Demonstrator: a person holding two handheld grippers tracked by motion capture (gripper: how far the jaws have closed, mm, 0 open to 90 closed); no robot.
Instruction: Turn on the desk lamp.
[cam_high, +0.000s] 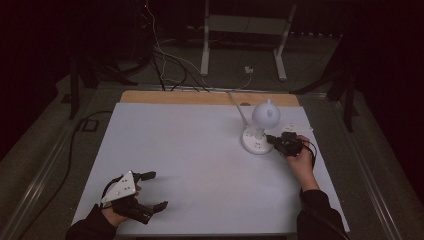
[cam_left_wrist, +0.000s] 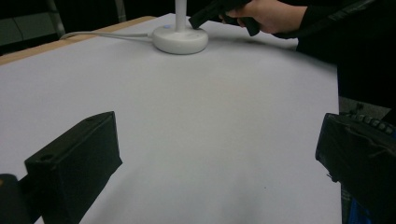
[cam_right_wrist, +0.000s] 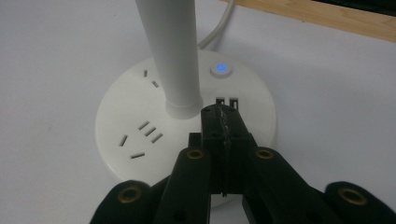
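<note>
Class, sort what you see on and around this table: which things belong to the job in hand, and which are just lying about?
In the job: lamp base, right gripper shut at its top, lamp cord.
Lying about: left gripper open over the bare sheet, white paper scrap, floor cables.

We see a table (cam_high: 165, 150) filling the middle of the high view, its top covered by a pale sheet; a strip of bare wood (cam_high: 200, 97) runs along its far edge at the upper centre of the frame. On the sheet, at the centre right of the frame, stands a white lamp (cam_high: 264, 117) on a round base (cam_high: 252, 142); the base carries socket slots, two small ports and a blue-lit button (cam_right_wrist: 220, 69), as the right gripper view shows at its upper centre. A white cable (cam_high: 237, 107) leads from the base toward the wooden strip; a small white item (cam_high: 295, 128), too dim to identify, lies just right of the lamp.
</note>
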